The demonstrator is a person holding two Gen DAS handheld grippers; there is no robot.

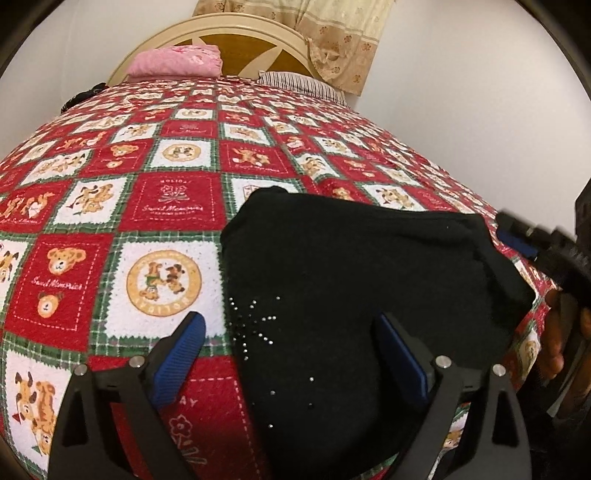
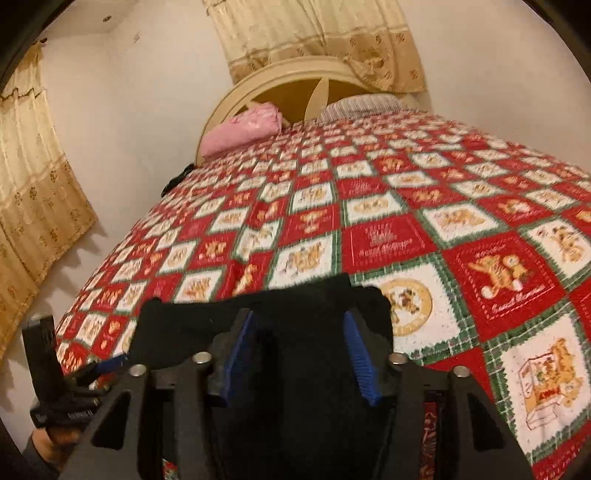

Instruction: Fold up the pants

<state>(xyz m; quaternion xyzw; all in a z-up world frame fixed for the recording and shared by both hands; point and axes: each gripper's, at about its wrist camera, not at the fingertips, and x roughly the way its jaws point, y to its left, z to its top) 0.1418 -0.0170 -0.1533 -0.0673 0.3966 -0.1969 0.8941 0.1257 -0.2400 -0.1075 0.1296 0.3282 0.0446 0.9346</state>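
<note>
The black pants (image 1: 351,280) lie folded into a compact, rounded-edged bundle on the bed, near its foot end, resting on the bedspread (image 1: 155,192). The cloth is dark and matte, so folds and seams inside the bundle are hard to make out; a spray of small shiny studs (image 1: 255,321) stands out on the near left part. In the right wrist view the same bundle (image 2: 280,306) is blurred and its near part is covered by the gripper.

The left gripper (image 1: 291,354) hovers over the near edge of the pants with its jaws spread wide; its blue ribbed pads (image 1: 183,354) press on nothing, one over the bedspread and one over the black cloth. The right gripper (image 2: 301,350) has its jaws apart too, with black cloth showing between the pads, but the blur leaves it unclear whether they touch it. From the left wrist view that gripper (image 1: 524,240) appears only as a blurred dark shape at the right edge, with part of a hand (image 1: 557,332) below it.

The bedspread is a towelling-like patchwork of red and white squares with teddy bear motifs and green plaid borders. At the far end stand a curved cream headboard (image 1: 221,33) with brown panels, a pink pillow (image 1: 173,62) and a striped pillow (image 1: 299,83), partly hidden behind the bed's rise. Patterned beige curtains (image 2: 317,40) hang on the wall.
</note>
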